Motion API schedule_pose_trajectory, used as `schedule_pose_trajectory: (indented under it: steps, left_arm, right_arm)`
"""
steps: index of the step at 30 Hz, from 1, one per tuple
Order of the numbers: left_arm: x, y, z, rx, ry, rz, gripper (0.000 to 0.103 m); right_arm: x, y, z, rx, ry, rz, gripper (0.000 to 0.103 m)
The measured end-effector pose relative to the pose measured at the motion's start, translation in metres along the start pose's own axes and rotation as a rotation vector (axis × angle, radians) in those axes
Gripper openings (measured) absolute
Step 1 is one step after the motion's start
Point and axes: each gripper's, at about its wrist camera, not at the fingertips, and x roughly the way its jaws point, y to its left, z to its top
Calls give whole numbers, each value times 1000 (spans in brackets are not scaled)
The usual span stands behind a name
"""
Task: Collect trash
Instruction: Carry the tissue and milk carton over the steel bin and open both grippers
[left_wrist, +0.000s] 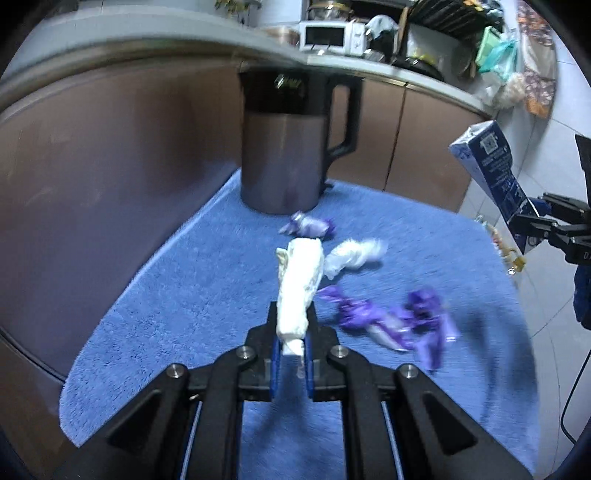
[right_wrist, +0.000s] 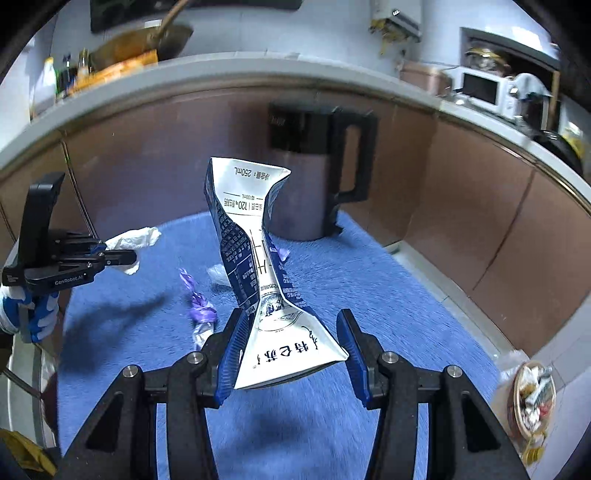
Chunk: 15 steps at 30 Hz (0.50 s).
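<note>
Your left gripper (left_wrist: 291, 325) had its fingers clamped on a crumpled white tissue (left_wrist: 299, 284), which stuck forward and up from between them above the blue mat (left_wrist: 177, 295); the right wrist view showed the same tissue (right_wrist: 133, 242) held clear of the mat over its left edge. Your right gripper (right_wrist: 291, 339) carried a crushed blue-and-white milk carton (right_wrist: 255, 266): its left finger (right_wrist: 232, 350) pressed the carton's flattened end, while the right finger (right_wrist: 351, 347) stood just off the carton's corner, so the fingers were fairly wide apart around it and I could not tell whether both gripped it. From the left wrist view that carton (left_wrist: 495, 177) hung past the mat's right edge in the right gripper (left_wrist: 535, 225). Just beyond your left fingers, twisted purple wrappers (left_wrist: 391, 321) lay on the mat toward its right side. Farther on, near the middle, a crumpled white plastic scrap (left_wrist: 351, 254) lay beside the tissue's tip, and past it a smaller purple-and-white wrapper (left_wrist: 310, 225) lay near the base of a grey jug (left_wrist: 284, 147) with a black rim and handle, which stood upright at the mat's far edge against brown cabinet doors (left_wrist: 424, 140). On the floor off the mat's right edge sat a round bin (right_wrist: 532, 391) already holding scraps. A white microwave (left_wrist: 328, 35) sat on the counter (left_wrist: 147, 48) above the cabinets.
</note>
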Motion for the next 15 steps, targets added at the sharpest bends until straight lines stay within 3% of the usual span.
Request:
schedule_pose_trajectory:
  steps: [8,15]
  left_arm:
    - [-57,-64,19,60,-101,-72,9]
    - [-60,-148,35,150,-116,-183,9]
  right_arm:
    - [-101,-18,-28,86,-115,-95,48]
    - [-162,-54,-75,180,-141,-224,48]
